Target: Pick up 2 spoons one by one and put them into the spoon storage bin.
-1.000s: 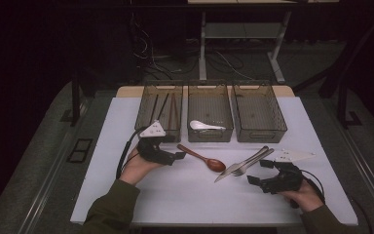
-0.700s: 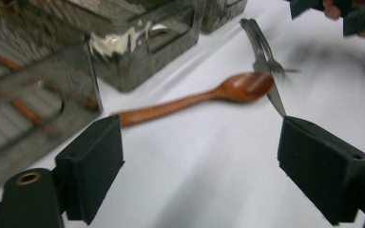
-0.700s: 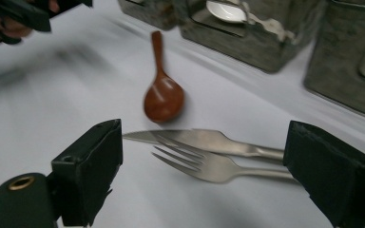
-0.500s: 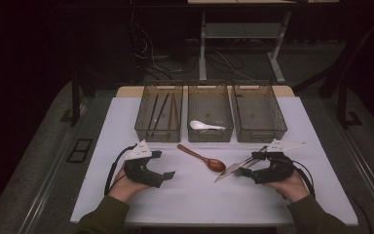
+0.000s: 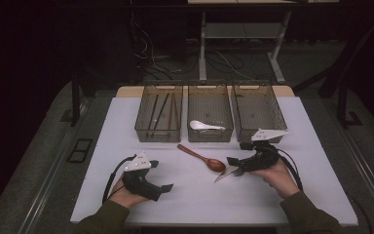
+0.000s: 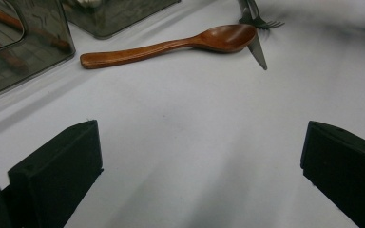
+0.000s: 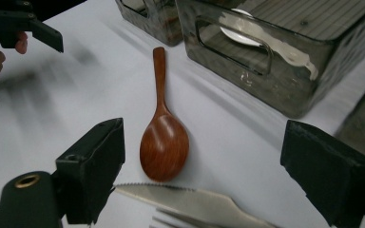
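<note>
High view shows the right gripper [image 5: 233, 163] low over the white table [image 5: 292, 195], right by the knife [image 5: 223, 174] and the wooden spoon [image 5: 202, 158]. Its jaws are wide open, with the knife and a fork [image 7: 171, 219] lying between them, not held. The left gripper [image 5: 163, 185] sits near the front edge, wide open and holding nothing. Three bins [image 5: 158, 134] stand behind.

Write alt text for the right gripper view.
The right hand-held gripper, jaws wide open, hovers over a wooden spoon and a serrated knife blade on the white table. Clear bins stand behind.
</note>
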Available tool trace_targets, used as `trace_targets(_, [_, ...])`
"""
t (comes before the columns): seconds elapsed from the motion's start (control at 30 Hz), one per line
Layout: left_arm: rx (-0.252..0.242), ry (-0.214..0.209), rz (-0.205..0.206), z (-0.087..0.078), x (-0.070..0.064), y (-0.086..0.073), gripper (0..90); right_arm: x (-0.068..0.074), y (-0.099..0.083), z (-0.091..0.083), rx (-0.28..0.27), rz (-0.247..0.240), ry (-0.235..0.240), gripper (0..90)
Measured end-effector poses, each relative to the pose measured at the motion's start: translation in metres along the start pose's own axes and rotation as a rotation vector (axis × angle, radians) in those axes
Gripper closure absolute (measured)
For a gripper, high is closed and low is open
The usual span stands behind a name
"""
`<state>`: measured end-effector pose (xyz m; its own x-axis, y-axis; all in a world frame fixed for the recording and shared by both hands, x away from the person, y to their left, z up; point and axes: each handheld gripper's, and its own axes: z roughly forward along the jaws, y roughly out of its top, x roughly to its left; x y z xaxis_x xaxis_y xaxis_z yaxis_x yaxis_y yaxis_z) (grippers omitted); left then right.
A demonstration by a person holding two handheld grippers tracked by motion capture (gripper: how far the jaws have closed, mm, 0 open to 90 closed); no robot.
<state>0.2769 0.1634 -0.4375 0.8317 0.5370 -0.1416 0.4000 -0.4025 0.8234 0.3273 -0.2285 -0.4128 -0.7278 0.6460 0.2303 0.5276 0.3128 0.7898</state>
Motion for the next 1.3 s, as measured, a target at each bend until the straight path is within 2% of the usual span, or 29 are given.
trace_targets(0.17, [0.005, -0.006, 0.002, 0.001, 0.002, -0.002, 0.0, 0.000, 0.010, 0.015, 0.014, -0.008, 0.006, 15.8])
trace_targets(0.33, [0.006, -0.006, 0.015, 0.001, 0.002, -0.002, 0.0, 0.002, 0.017, 0.033, 0.040, -0.032, 0.030, 23.6])
trace_targets(0.43, [0.007, -0.008, 0.018, 0.002, 0.003, -0.002, 0.0, 0.004, 0.016, 0.040, 0.060, -0.030, 0.051, 33.2])
trace_targets(0.6, [0.008, -0.010, 0.025, 0.002, 0.002, -0.002, 0.0, 0.008, 0.011, 0.047, 0.113, -0.046, 0.067, 39.8])
trace_targets(0.73, [0.012, -0.012, 0.023, 0.003, 0.002, -0.002, 0.0, 0.011, 0.010, 0.049, 0.129, -0.060, 0.063, 43.5])
trace_targets(0.97, [0.019, -0.017, 0.028, 0.003, 0.002, -0.002, 0.0, 0.013, 0.007, 0.055, 0.184, -0.084, 0.082, 50.0])
trace_targets(1.3, [0.023, -0.022, 0.028, 0.004, 0.002, -0.003, 0.0, 0.016, 0.002, 0.062, 0.238, -0.123, 0.078, 54.2])
